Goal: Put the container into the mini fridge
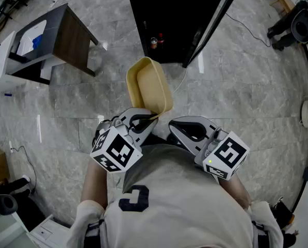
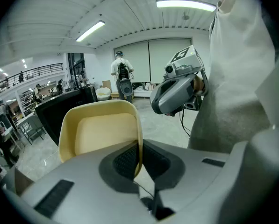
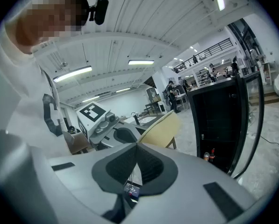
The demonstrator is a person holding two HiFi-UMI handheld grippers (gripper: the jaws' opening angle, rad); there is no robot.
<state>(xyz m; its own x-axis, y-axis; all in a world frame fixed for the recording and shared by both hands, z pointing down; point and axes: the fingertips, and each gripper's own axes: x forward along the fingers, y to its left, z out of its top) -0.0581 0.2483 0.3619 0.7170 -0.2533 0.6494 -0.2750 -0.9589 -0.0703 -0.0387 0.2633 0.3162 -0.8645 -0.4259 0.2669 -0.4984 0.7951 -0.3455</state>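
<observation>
Container (image 1: 149, 84) off floor, in my grip: left gripper (image 1: 149, 119) jaws clamped on its near rim wall, tub tilted in air. Right gripper (image 1: 187, 130) jaws pressed together, nothing between. Mini fridge (image 1: 179, 14) ahead on floor, door (image 1: 215, 19) open, small bottles (image 1: 155, 40) inside. Container not yet in, apart from fridge mouth. Left, I judge: carry forward, set inside, let go.

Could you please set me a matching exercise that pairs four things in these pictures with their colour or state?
1 container
2 left gripper
3 right gripper
4 mini fridge

A jaws together, nothing between them
B black, door open
C pale yellow, held by its rim
D shut on the container's rim

Pairs: 1-C, 2-D, 3-A, 4-B
</observation>
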